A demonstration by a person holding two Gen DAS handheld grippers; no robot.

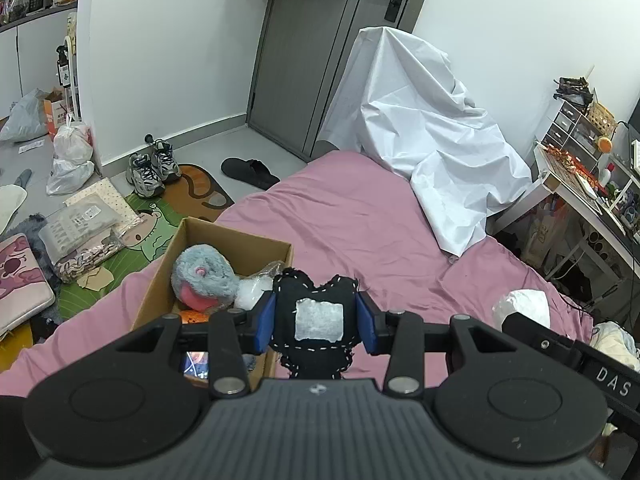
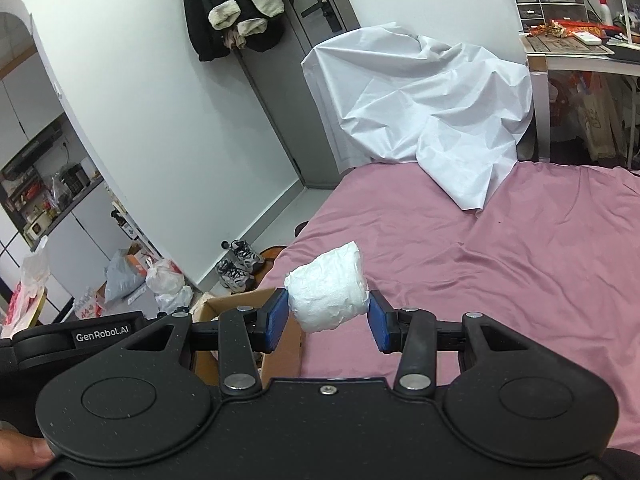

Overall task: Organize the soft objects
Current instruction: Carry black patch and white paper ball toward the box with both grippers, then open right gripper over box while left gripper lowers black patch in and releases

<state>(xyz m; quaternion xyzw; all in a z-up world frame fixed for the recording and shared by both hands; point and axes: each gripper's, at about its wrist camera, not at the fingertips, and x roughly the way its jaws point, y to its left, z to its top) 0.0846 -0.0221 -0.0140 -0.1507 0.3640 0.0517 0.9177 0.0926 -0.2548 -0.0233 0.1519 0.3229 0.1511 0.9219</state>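
Left claw [image 1: 318, 316]: pads pressed on both flanks of black stitched plush [image 1: 316, 300], held above pink bed [image 1: 360, 220], just beside open cardboard box [image 1: 236, 240] holding grey plush [image 1: 204, 276]. Right claw [image 2: 329, 316]: narrow gap, clamping white wrapped bundle [image 2: 330, 292] at mid-body, clear of bed. Both items judged light, compressible, non-fragile. Grip across widest padded section; wrapping likely slippery.

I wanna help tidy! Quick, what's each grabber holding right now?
Left gripper: closed on the black stitched plush toy.
Right gripper: closed on the white soft roll.
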